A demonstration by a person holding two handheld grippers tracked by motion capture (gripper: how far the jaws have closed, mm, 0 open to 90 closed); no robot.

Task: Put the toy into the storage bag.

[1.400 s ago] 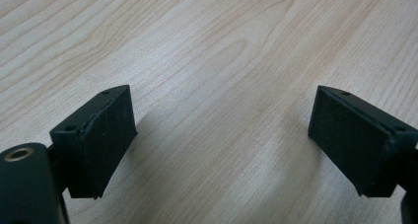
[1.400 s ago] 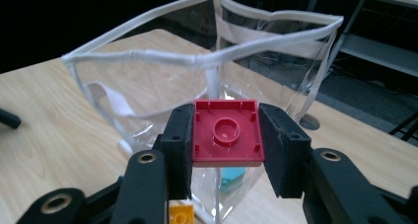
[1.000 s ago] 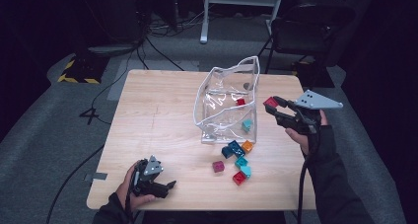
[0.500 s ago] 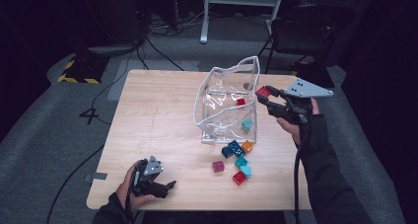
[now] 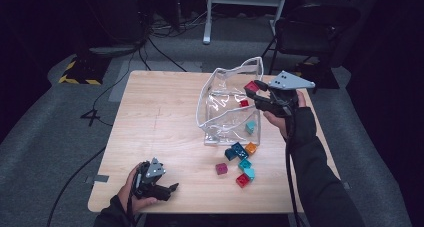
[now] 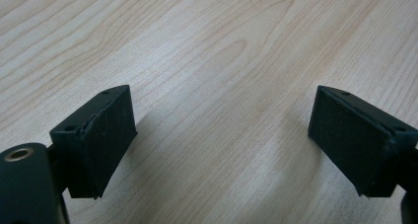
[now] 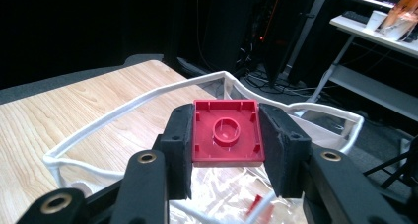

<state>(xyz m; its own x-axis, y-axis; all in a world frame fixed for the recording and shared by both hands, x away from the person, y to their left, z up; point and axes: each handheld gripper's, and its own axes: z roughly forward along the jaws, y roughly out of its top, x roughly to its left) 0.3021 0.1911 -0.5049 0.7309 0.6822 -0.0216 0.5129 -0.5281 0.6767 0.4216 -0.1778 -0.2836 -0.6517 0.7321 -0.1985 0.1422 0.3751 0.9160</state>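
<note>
My right gripper (image 5: 252, 89) is shut on a red brick (image 5: 251, 86) and holds it in the air over the right rim of a clear plastic bag (image 5: 220, 114) that stands open on the table. In the right gripper view the red brick (image 7: 226, 131) shows its hollow underside between the pads, above the bag's white rim (image 7: 123, 116). Inside the bag lie a small red brick (image 5: 244, 103) and a teal brick (image 5: 250, 127). My left gripper (image 5: 167, 191) rests at the near left of the table; its jaws stand apart over bare wood, open with nothing between them.
Several loose bricks lie in front of the bag: dark blue (image 5: 234, 151), orange (image 5: 250, 148), magenta (image 5: 221, 168), teal (image 5: 245, 164), red (image 5: 242, 180). The wooden table (image 5: 160, 122) has free room on its left half. A chair (image 5: 310, 27) and floor cables lie beyond.
My right gripper has carried the red brick leftward and slightly up, from beside the bag to over its rim. The left gripper has stayed where it was.
</note>
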